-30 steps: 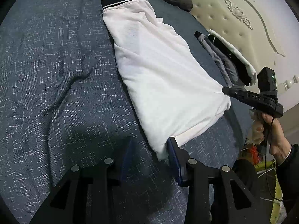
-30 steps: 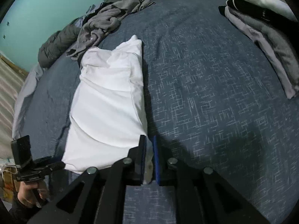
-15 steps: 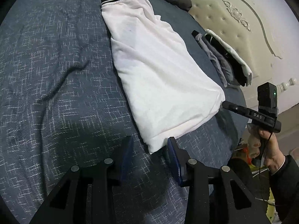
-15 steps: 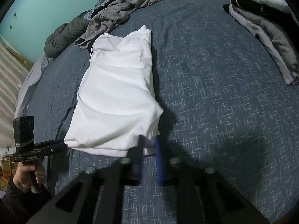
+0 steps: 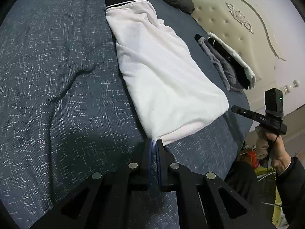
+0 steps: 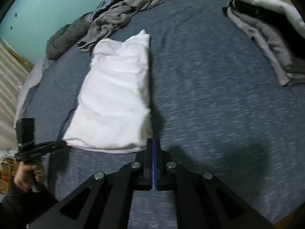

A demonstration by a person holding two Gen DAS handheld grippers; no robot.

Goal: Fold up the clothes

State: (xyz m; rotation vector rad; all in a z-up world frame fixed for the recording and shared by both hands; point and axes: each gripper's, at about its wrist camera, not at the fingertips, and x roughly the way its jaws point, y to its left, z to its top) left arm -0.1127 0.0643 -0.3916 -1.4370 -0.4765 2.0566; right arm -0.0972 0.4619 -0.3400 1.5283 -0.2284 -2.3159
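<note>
a folded white garment (image 5: 162, 72) is laid lengthwise on the blue bed (image 5: 57, 76). the left gripper (image 5: 154, 143) is seen pressed together at the garment's near corner; whether cloth is pinched cannot be told. the right gripper (image 6: 154, 141) is likewise closed at the opposite near corner, its grasp unclear. folded clothes (image 6: 266, 38) are stacked well apart.

Home bedroom: blue-covered bed (image 5: 57, 76), tufted headboard (image 5: 228, 24), strewn clothes (image 6: 118, 17).
</note>
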